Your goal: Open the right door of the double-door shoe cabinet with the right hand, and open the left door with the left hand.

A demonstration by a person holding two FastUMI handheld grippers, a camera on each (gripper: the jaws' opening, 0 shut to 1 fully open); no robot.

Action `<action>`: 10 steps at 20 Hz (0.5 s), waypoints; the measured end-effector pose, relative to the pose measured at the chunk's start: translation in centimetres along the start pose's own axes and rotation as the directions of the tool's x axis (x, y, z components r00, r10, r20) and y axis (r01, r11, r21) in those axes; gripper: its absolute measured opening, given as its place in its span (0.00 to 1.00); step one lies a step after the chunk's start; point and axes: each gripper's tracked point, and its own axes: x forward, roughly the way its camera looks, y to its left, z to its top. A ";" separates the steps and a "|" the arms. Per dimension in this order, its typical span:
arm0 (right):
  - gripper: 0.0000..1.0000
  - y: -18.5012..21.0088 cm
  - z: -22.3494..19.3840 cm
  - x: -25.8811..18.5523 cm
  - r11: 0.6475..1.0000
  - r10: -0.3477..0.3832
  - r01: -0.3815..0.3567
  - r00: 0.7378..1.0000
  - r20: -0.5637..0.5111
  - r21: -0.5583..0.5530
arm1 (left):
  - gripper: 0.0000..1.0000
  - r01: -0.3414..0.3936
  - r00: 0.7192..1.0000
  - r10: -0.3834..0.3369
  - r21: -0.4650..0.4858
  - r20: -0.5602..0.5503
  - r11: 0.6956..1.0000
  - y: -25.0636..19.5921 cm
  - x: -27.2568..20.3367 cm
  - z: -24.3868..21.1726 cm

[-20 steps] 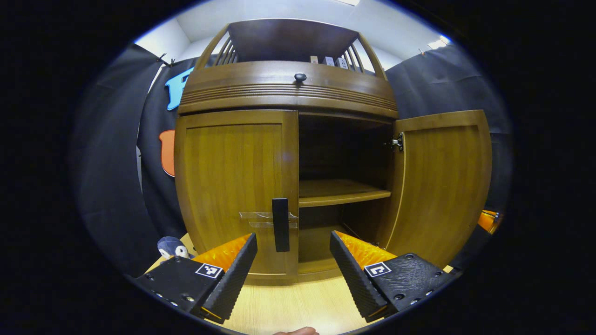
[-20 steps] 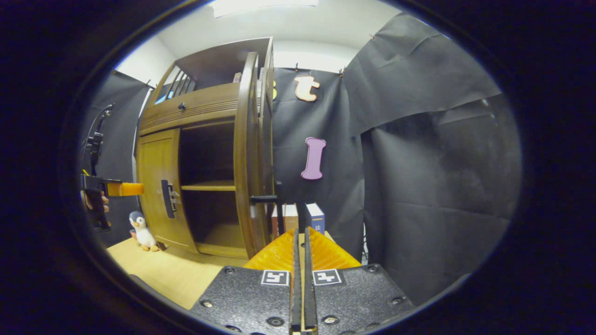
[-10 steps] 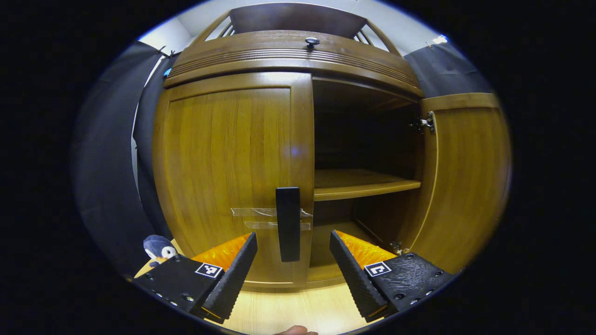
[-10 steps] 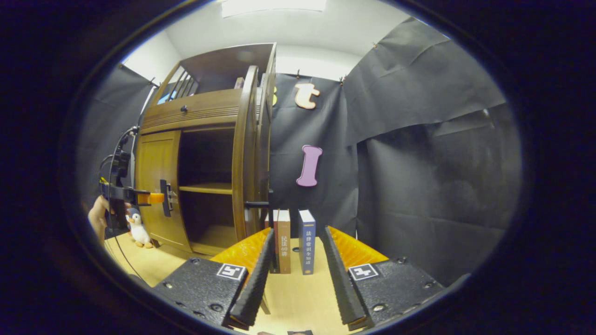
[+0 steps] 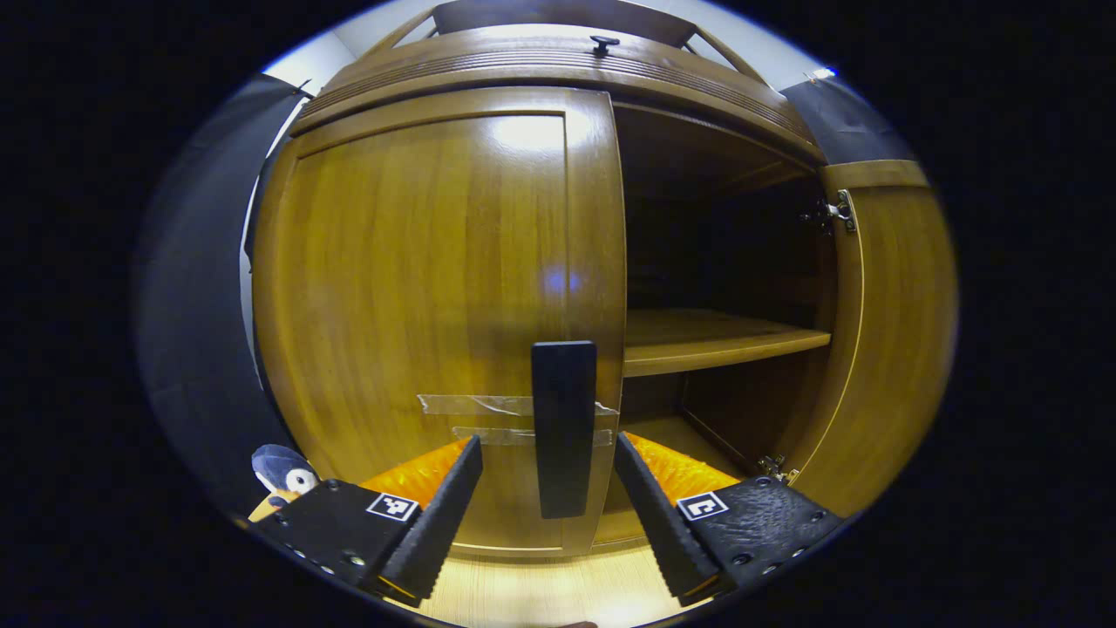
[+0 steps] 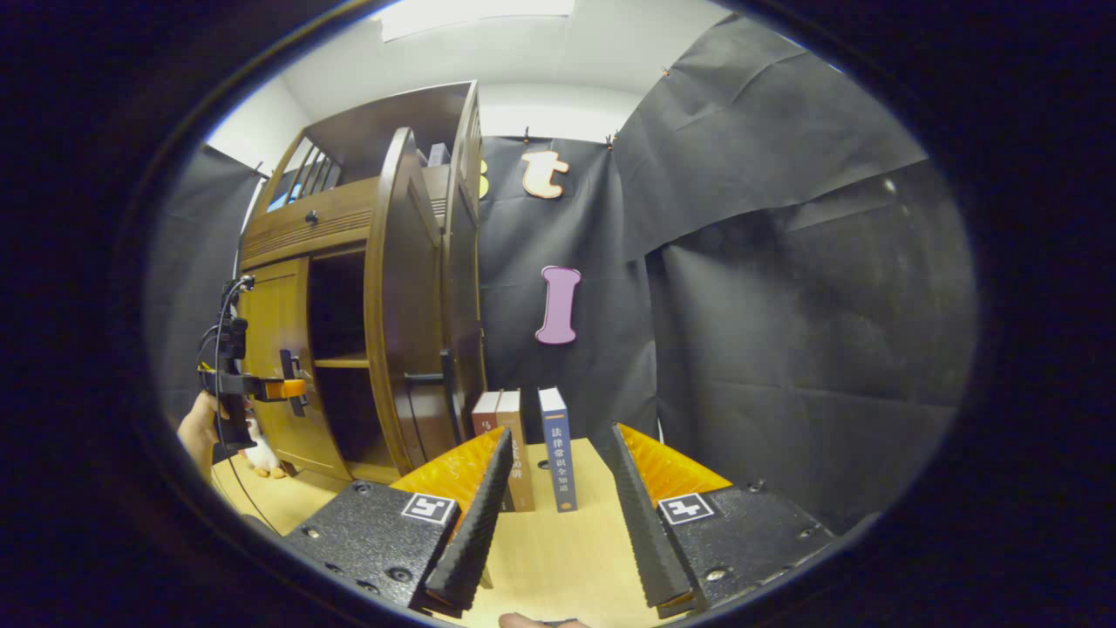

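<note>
Progress: 1 of 2 doors open.
Right door (image 5: 881, 331): swung wide, done.
Left door (image 5: 436, 305): shut, left to open.
Handle (image 5: 564, 427): between fingers of left hand-held gripper (image 5: 547, 506), spread, ungripped.
Right hand-held gripper (image 6: 558, 515): spread, empty.

left gripper (image 5: 547, 488) spread wide, level, right gripper (image 6: 554, 488) likewise parted, holding nothing
</note>
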 end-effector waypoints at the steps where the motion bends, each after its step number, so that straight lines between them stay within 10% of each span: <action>1: 0.71 -0.3 -0.1 0.1 1.000 -0.010 0.010 1.000 -0.001 -0.001 | 0.84 0.003 1.000 -0.003 0.006 -0.001 1.000 -0.2 0.3 0.0; 4: 0.71 -0.8 -0.5 0.4 1.000 -0.020 0.020 1.000 -0.009 0.000 | 0.65 -0.009 1.000 0.009 -0.016 -0.023 1.000 0.0 1.0 -0.5; 5: 0.71 -0.9 -0.6 0.4 1.000 -0.026 0.026 1.000 -0.008 -0.007 | 0.77 -0.018 1.000 0.018 -0.018 -0.016 1.000 0.2 1.2 -0.4; 7: 0.71 -1.2 -0.7 0.4 0.999 -0.036 0.036 0.999 -0.008 -0.028 | 0.58 -0.005 1.000 0.004 -0.037 -0.013 0.999 0.2 1.5 -0.4; 8: 0.71 -1.2 -0.9 0.4 0.999 -0.038 0.038 0.999 -0.009 -0.035 | 0.64 0.002 1.000 -0.003 -0.040 -0.017 0.999 0.2 1.3 -0.5; 10: 0.71 -0.9 -1.2 0.5 0.999 -0.032 0.032 0.999 -0.016 -0.038 | 0.42 0.004 1.000 -0.005 -0.039 -0.016 0.999 0.4 1.3 -0.4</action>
